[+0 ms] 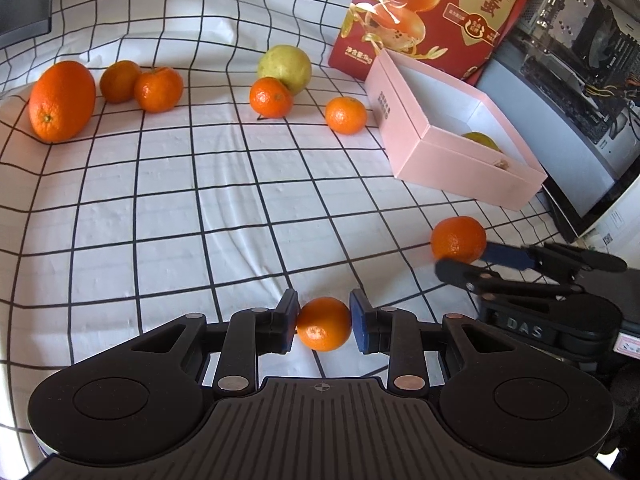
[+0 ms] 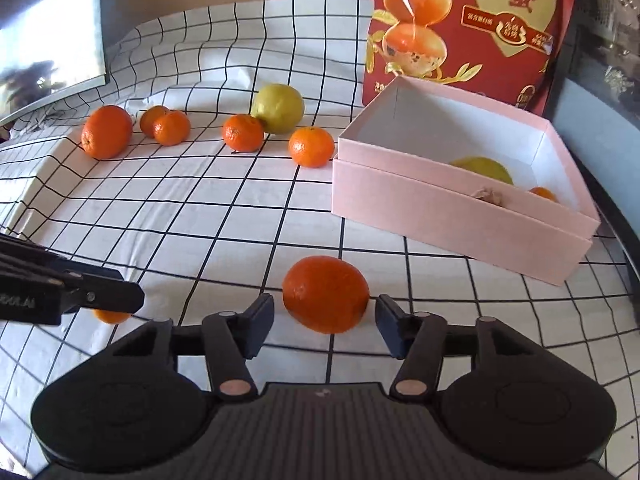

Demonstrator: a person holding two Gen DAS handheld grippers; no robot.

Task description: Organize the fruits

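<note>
Left jaws: the left gripper (image 1: 324,322) is clamped on a small mandarin (image 1: 324,323), both pads touching its sides.
Right jaws: the right gripper (image 2: 325,322) stands apart around a bigger mandarin (image 2: 326,294) on the surface; slim gaps show at both pads.
Pose: both point down and forward, side by side.
Box: the pink box (image 2: 440,216) lies ahead to the right, with fruit inside.
Room: bare checked cloth (image 1: 180,200) ahead.
</note>
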